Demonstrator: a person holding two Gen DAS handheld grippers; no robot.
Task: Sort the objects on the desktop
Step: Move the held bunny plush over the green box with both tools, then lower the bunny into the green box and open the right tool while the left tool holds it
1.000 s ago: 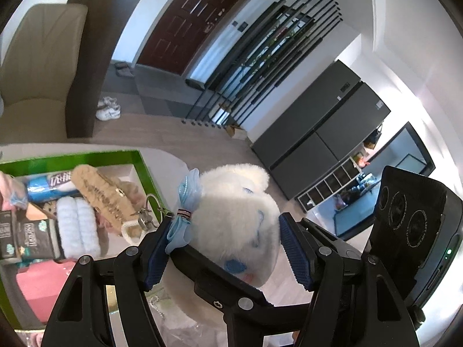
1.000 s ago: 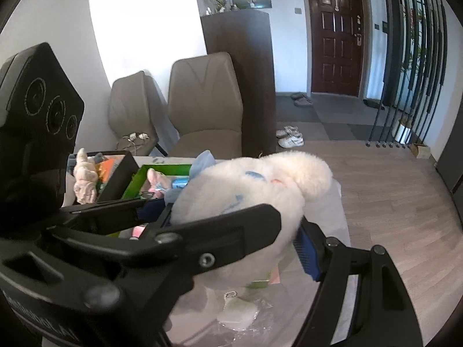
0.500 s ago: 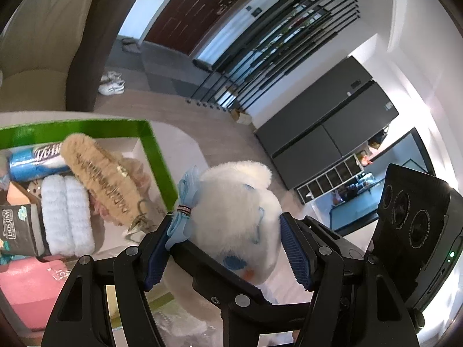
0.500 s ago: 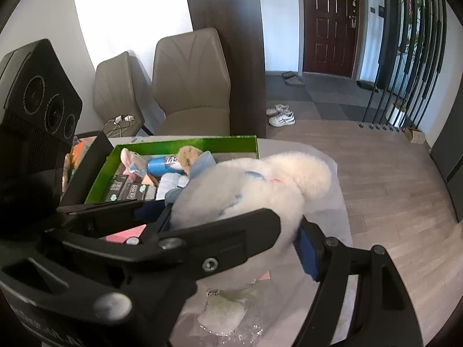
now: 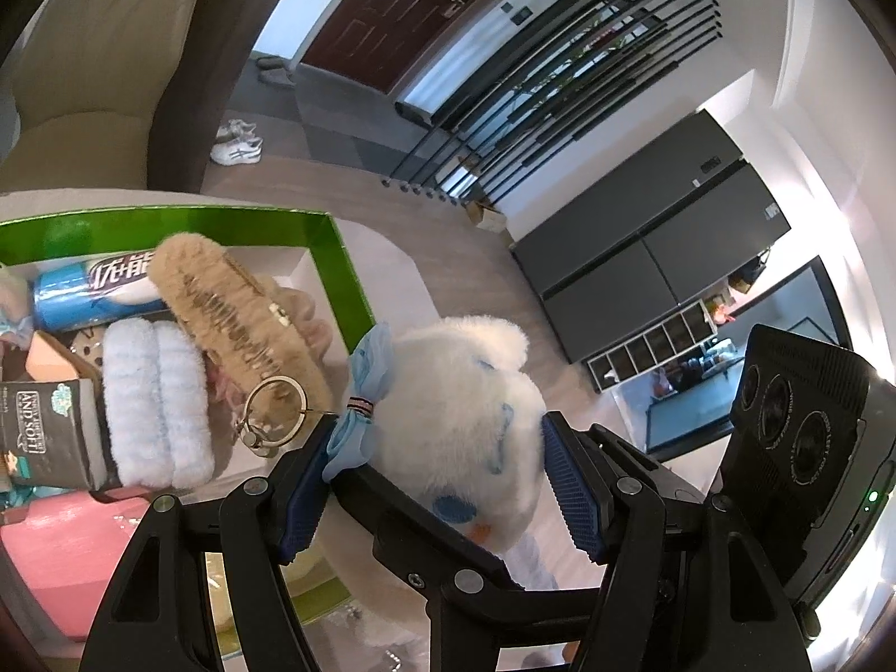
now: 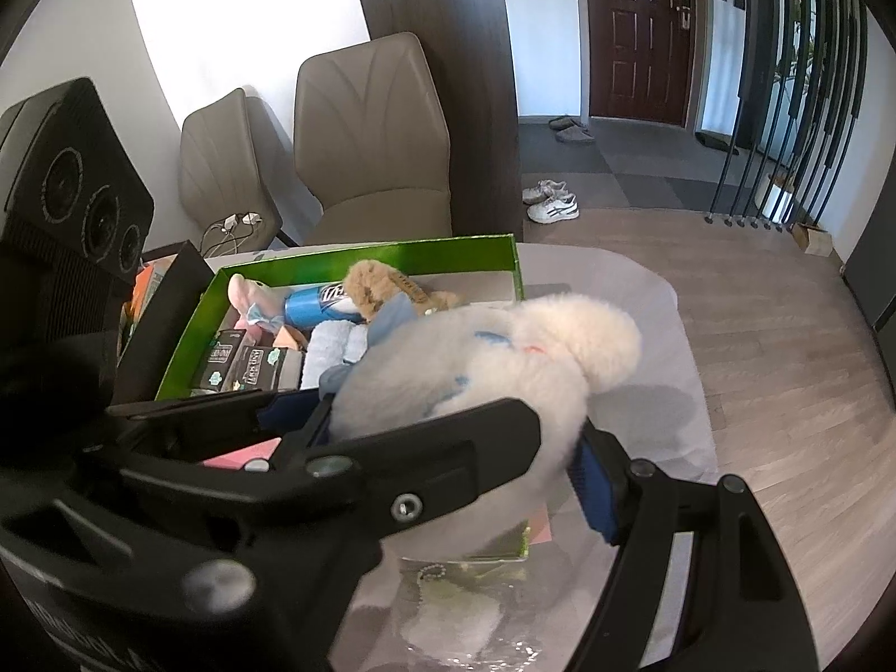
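A white plush toy (image 5: 465, 409) with a light blue bow (image 5: 358, 414) is held in the air between both grippers. My left gripper (image 5: 437, 481) is shut on the plush toy, its blue pads pressing each side. My right gripper (image 6: 448, 448) is shut on the same plush toy (image 6: 493, 358); its left finger is hidden behind the left gripper's arm. The toy hangs over the near right corner of a green box (image 5: 341, 269), which also shows in the right wrist view (image 6: 392, 257). The box holds a tan plush (image 5: 235, 302), a blue tube (image 5: 89, 291) and light blue fuzzy items (image 5: 157, 403).
A metal key ring (image 5: 274, 409) hangs by the toy's bow. A pink item (image 5: 56, 549) lies in the box's near part. A clear bag with a small plush charm (image 6: 448, 621) lies on the table below. Chairs (image 6: 369, 134) stand behind the table.
Both grippers have carried the plush toy toward the green box and tilted down; the box and its contents now fill more of each view.
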